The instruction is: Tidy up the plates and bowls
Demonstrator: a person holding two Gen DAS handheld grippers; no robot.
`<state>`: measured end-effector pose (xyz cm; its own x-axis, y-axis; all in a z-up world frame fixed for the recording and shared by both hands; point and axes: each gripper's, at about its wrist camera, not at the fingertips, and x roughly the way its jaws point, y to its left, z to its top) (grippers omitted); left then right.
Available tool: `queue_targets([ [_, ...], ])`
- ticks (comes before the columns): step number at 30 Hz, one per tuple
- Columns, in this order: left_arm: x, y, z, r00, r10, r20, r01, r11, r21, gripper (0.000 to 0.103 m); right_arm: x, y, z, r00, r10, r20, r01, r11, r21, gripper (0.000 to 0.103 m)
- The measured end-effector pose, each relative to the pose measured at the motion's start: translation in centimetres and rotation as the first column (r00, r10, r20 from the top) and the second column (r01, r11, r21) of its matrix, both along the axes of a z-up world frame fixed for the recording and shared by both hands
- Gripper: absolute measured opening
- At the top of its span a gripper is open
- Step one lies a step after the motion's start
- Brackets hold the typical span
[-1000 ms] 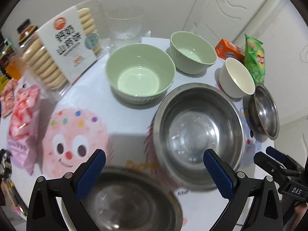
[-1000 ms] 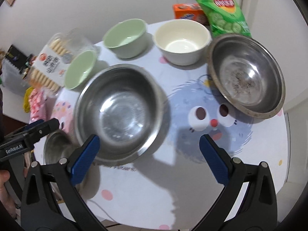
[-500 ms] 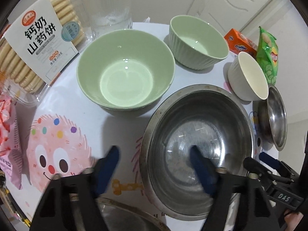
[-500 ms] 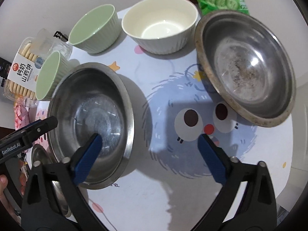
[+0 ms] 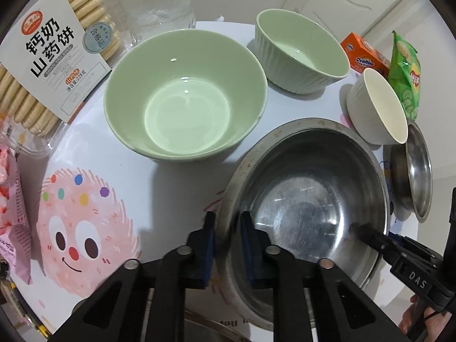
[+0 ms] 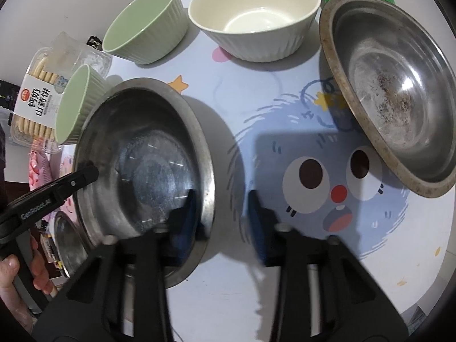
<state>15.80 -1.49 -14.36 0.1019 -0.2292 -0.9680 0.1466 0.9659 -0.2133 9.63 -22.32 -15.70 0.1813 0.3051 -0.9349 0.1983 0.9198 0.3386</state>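
Note:
A large steel bowl [image 5: 307, 213] [image 6: 148, 171] stands on the cartoon-print table [image 5: 176, 188]. My left gripper [image 5: 228, 242] straddles its left rim, jaws closing, one pad outside and one inside, both against the wall. My right gripper [image 6: 222, 216] straddles the opposite rim. Its jaws are closing too, and its blurred outer pad [image 6: 256, 222] still stands off the wall. Behind are a wide green bowl [image 5: 185, 94], a ribbed green bowl [image 5: 302, 54], a cream bowl [image 5: 376, 108] and a second steel bowl [image 6: 393, 85].
A biscuit pack [image 5: 48, 57] and a clear glass [image 5: 159, 2] stand at the back left, and a pink packet [image 5: 11, 213] lies at the left edge. An orange box [image 5: 364, 54] and a green chip bag [image 5: 404, 71] sit at the back right. Another steel dish [image 6: 68, 236] lies beside the big bowl.
Both grippers came down onto the large steel bowl. Their jaws went from wide open to narrow around its opposite rims.

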Motion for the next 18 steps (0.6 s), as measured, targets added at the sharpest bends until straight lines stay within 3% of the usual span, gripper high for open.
queue_targets([
  [2,-0.1,0.1,0.0,1.000,0.010,-0.003,-0.010,1.000,-0.005,0.016,0.0,0.1,0.2,1.000,0.011,0.005,-0.011,1.000,0.005,0.014],
  [7,-0.6,0.1,0.1,1.000,0.016,-0.001,-0.016,1.000,-0.011,0.015,-0.1,0.3,0.5,1.000,0.015,0.012,-0.015,1.000,-0.001,0.013],
  [18,-3.2,0.7,4.2,0.998,0.036,0.052,-0.036,0.999,-0.009,0.015,-1.1,1.0,3.5,0.997,0.028,0.066,-0.028,1.000,-0.010,0.013],
])
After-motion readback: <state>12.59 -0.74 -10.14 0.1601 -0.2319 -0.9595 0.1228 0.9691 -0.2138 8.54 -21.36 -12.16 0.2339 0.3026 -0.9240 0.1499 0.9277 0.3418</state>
